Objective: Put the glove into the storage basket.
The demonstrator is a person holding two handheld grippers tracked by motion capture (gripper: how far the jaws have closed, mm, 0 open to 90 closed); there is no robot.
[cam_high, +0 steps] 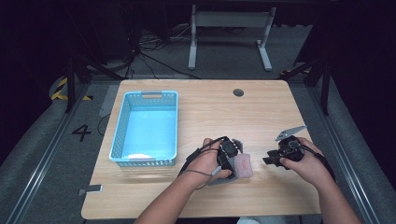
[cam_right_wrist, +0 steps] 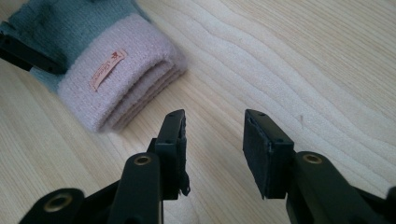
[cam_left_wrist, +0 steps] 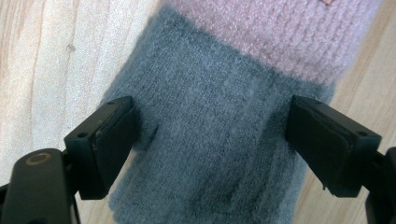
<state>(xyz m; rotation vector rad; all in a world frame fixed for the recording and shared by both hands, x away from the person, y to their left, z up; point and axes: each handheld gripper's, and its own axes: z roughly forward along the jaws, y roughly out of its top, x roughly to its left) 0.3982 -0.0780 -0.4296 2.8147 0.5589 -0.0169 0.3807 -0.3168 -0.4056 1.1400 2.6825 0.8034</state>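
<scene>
basket (cam_high: 145, 128) left of glove (cam_high: 243, 165) on table (cam_high: 224, 112)

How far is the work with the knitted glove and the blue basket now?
Done: nothing visible; the blue basket looks empty. In hand: the left gripper is open astride the grey-and-pink glove on the table. The right gripper is open beside it. Left: probably gripping and moving the glove.

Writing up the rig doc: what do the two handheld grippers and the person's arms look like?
Both grippers are black. The left gripper has two blocky black fingers with flat pads, screw holes and brass-coloured pivot bushings; the right gripper matches. A dark cable loops from the left one, and a grey three-cornered plate tops the right. The forearms are bare; no sleeves in view.
</scene>
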